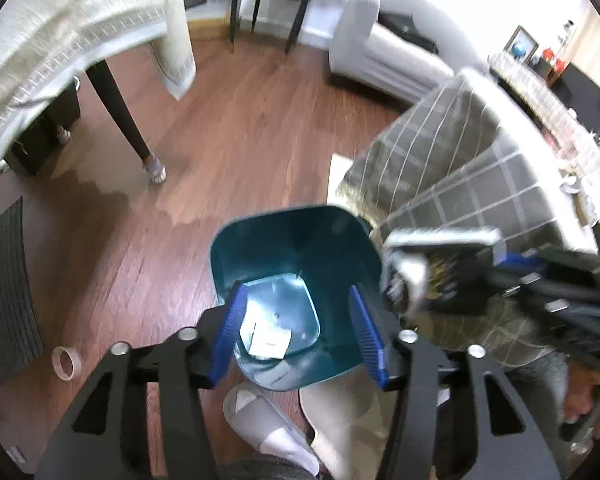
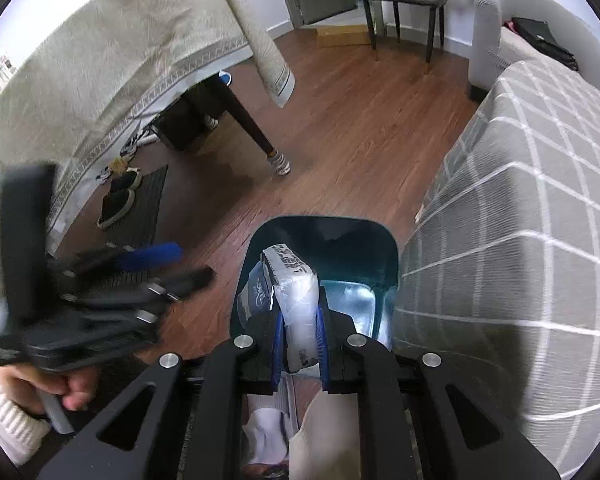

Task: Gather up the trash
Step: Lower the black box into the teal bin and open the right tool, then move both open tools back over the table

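A teal trash bin [image 1: 332, 240] stands on the wooden floor, with a white paper scrap [image 1: 270, 340] on its bottom. My left gripper [image 1: 296, 292] hangs over the bin's mouth, open, nothing between its blue pads. My right gripper [image 2: 300, 314] is shut on a crumpled clear-and-white plastic packet [image 2: 296, 280] and holds it above the bin [image 2: 340, 232]. In the left wrist view the right gripper [image 1: 416, 280] shows blurred at the bin's right rim. In the right wrist view the left gripper [image 2: 180, 266] is a blur on the left, held by a hand [image 2: 76, 392] in a white knitted sleeve.
A sofa with a grey checked cover [image 2: 520, 240] stands right beside the bin. A table with a cream cloth [image 1: 60, 28] and a dark leg [image 1: 120, 108] stands to the left. On the floor lie a tape roll [image 1: 66, 362], a slipper [image 1: 268, 428] and a mat with shoes [image 2: 132, 208].
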The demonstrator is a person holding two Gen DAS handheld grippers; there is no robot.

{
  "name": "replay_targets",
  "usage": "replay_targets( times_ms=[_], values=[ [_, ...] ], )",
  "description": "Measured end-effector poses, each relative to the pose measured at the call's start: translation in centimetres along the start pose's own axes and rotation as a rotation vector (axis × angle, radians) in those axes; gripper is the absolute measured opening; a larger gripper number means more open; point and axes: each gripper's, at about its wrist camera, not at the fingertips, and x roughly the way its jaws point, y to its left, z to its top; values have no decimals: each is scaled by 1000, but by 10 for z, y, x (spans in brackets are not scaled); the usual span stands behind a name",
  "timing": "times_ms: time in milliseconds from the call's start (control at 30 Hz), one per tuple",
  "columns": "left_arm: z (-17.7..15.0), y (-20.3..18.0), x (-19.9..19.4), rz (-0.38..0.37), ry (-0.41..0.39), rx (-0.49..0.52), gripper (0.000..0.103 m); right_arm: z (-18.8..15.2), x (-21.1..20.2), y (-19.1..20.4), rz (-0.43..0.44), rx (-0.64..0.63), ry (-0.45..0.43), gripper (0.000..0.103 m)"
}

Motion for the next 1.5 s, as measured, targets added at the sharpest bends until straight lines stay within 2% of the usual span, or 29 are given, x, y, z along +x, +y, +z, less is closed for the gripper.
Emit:
replay_targets(
  times_ms=[333, 533, 600, 733, 900, 1167, 1233, 1500],
  values=[
    [4, 3, -74, 7, -153, -4, 35, -6, 52, 9, -7, 4, 102, 14],
    [0, 8, -113, 0, -217, -22, 35, -13, 81, 12, -47, -5, 166, 17],
    [-2, 10, -122, 3, -231, -24, 35, -14, 86, 13, -53, -1, 176, 21],
    [-5, 18, -140, 8, -259, -48, 35, -17, 93, 20, -77, -24, 182, 39],
    [-5, 22, -153, 23, -284, -60, 35, -15, 87, 25, -68, -28, 158, 39],
    [-2, 14, -167, 41, -306, -44, 37, -2, 42, 28, -42, -30, 51, 39],
    [-1, 7, -171, 49, -314, -31, 44, 2, 29, 28, -36, -29, 22, 39],
    [3, -17, -181, 67, -336, 9, 59, 12, -30, 27, -20, -28, -105, 39]
  ],
)
